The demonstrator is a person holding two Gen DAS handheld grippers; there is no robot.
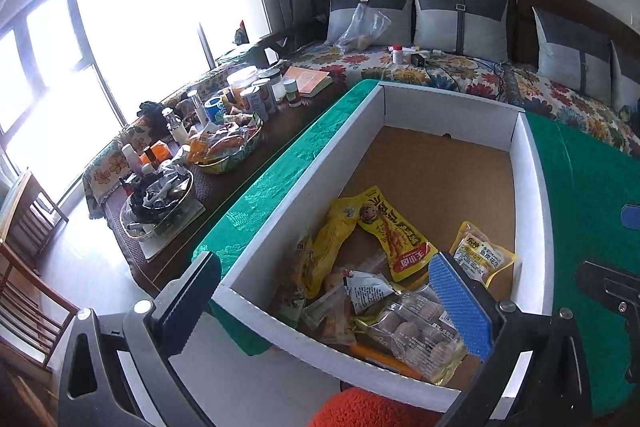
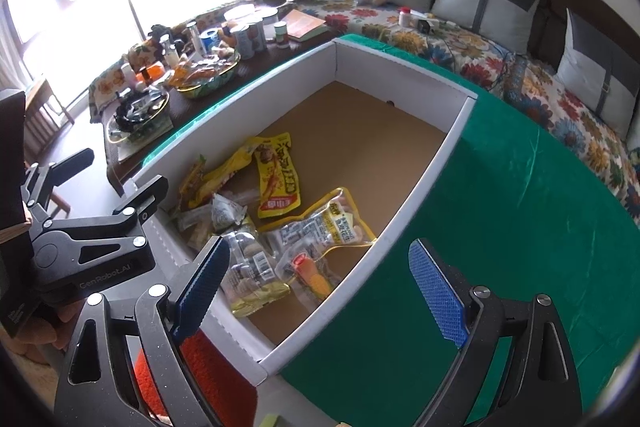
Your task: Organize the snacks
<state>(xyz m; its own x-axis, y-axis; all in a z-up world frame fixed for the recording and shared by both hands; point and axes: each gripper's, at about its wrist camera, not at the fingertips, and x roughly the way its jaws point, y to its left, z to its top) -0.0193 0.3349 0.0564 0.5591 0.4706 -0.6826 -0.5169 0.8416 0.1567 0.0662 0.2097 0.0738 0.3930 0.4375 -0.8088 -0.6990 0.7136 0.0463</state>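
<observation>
Snacks (image 2: 276,183) piled at near end of white box (image 2: 420,163) on green cloth (image 2: 460,227); none visible outside, so sorting looks mostly done. Left gripper (image 1: 344,291) and right gripper (image 2: 320,291) both w/ jaws apart, holding nothing.

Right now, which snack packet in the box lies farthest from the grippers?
The long yellow packet with the red end, lying farthest toward the box's bare far end.

Bright windows (image 1: 60,39) light a floral-covered sofa (image 1: 500,79) with grey cushions (image 1: 460,23).
</observation>
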